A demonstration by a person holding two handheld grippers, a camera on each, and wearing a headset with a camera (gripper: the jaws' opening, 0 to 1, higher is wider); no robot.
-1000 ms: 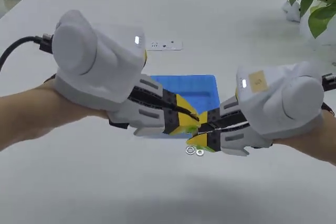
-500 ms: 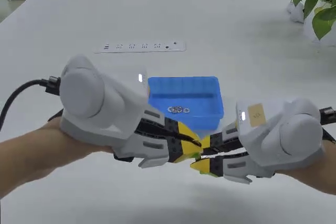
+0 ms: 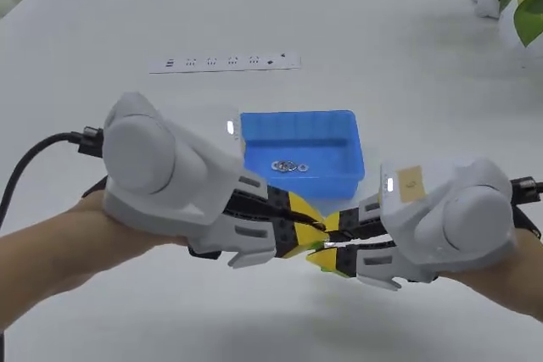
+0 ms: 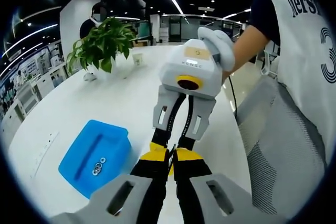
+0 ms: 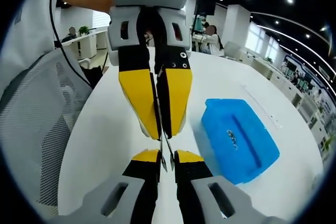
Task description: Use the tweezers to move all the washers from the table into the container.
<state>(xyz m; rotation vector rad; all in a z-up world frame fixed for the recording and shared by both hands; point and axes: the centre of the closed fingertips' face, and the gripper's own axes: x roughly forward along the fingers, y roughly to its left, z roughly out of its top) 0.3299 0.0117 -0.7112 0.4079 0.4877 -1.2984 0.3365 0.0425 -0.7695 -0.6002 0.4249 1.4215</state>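
In the head view my left gripper (image 3: pixel 307 233) and right gripper (image 3: pixel 333 247) meet tip to tip, just in front of the blue container (image 3: pixel 254 127). Thin metal tweezers (image 5: pixel 164 148) run from between the left gripper's yellow fingers (image 5: pixel 137 98) down into my right gripper (image 5: pixel 167 158). Both pairs of jaws are closed on them. My left gripper (image 4: pixel 171 156) faces the right one's white body. Several washers (image 3: pixel 289 166) lie inside the container, and the washers (image 4: pixel 98 167) and the washers (image 5: pixel 231 135) lie there in the gripper views too.
A white power strip (image 3: pixel 225 62) lies on the white table beyond the container. A potted plant (image 4: pixel 102 43) stands at the far right corner. A mesh office chair (image 5: pixel 47 145) and the person's body are close on the near side.
The joined grippers have drawn back toward the person, off the container's front edge, uncovering the washers inside it. Two loose washers seen below the tips a second ago are now covered.
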